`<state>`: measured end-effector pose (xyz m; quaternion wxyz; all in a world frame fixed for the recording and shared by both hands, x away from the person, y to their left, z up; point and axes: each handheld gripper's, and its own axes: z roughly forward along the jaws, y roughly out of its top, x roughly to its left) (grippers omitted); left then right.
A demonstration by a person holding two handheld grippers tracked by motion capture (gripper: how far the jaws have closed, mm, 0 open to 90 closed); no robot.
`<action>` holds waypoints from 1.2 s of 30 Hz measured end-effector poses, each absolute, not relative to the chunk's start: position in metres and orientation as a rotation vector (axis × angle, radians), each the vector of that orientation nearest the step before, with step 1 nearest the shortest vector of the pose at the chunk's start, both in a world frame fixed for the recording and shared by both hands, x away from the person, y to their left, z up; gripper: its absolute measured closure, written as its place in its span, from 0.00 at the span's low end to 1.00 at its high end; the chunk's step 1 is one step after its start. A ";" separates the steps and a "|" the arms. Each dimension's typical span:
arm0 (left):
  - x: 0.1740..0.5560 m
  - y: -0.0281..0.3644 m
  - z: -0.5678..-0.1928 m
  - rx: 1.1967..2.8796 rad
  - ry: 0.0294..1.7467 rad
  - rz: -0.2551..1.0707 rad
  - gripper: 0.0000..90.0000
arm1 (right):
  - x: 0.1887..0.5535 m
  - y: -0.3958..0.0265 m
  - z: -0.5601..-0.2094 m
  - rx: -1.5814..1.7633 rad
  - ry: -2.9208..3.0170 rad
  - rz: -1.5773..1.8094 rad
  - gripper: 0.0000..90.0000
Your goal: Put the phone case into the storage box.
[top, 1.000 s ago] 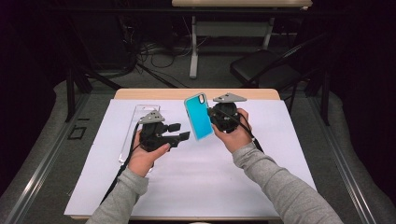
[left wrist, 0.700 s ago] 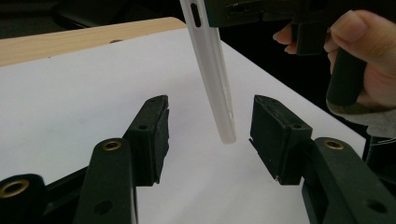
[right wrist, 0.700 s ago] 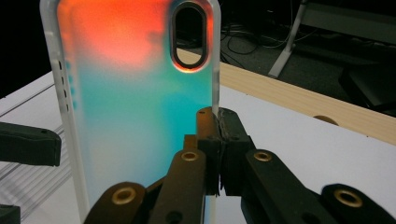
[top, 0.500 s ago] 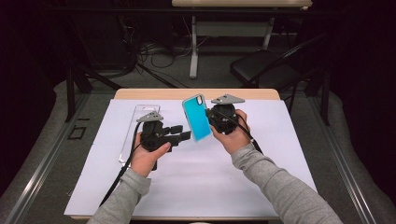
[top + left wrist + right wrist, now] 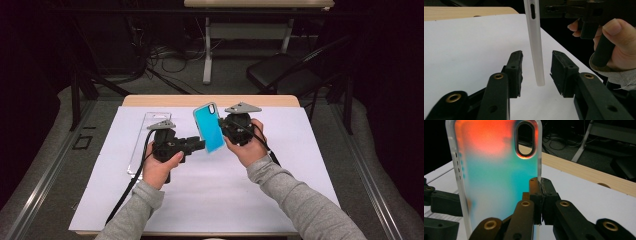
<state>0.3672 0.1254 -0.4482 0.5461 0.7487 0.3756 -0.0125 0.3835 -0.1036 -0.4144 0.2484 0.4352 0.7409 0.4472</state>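
Barely anything moved. We see one white sheet [image 5: 210, 190] on a wood table [image 5: 150, 101], dark room; one case [image 5: 209, 127] pinched by right gripper [image 5: 540, 185], left gripper [image 5: 537, 72] spread.

A: What is the supporting surface?
B: A light wooden table [image 5: 150, 100], its bare wood showing along the far edge.

A: What lies directly on it?
B: A large white paper sheet [image 5: 210, 200] covering most of the top. A clear rectangular plastic tray [image 5: 141, 140] lies on the sheet's left part.
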 end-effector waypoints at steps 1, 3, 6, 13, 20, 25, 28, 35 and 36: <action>0.367 0.125 -0.448 1.775 0.888 -0.032 0.71 | 0.384 -0.104 -0.414 1.186 2.019 1.219 0.99; 0.367 0.124 -0.450 1.768 0.899 -0.044 0.74 | 0.383 -0.103 -0.416 1.187 2.027 1.217 0.99; 0.367 0.124 -0.451 1.765 0.906 -0.043 0.75 | 0.383 -0.102 -0.416 1.180 2.028 1.217 0.99; 0.367 0.125 -0.452 1.750 0.946 -0.105 0.80 | 0.380 -0.098 -0.417 1.172 2.038 1.220 0.99; 0.367 0.125 -0.452 1.743 0.978 -0.109 0.85 | 0.380 -0.097 -0.417 1.164 2.040 1.221 0.99; 0.367 0.126 -0.452 1.739 0.982 -0.111 0.88 | 0.380 -0.097 -0.417 1.160 2.039 1.222 0.99; 0.367 0.126 -0.453 1.735 0.987 -0.114 0.88 | 0.379 -0.097 -0.417 1.165 2.039 1.223 0.99; 0.367 0.127 -0.453 1.720 0.999 -0.131 0.90 | 0.379 -0.097 -0.417 1.165 2.040 1.225 0.99; 0.367 0.127 -0.453 1.718 1.000 -0.133 0.90 | 0.379 -0.097 -0.417 1.163 2.039 1.225 0.99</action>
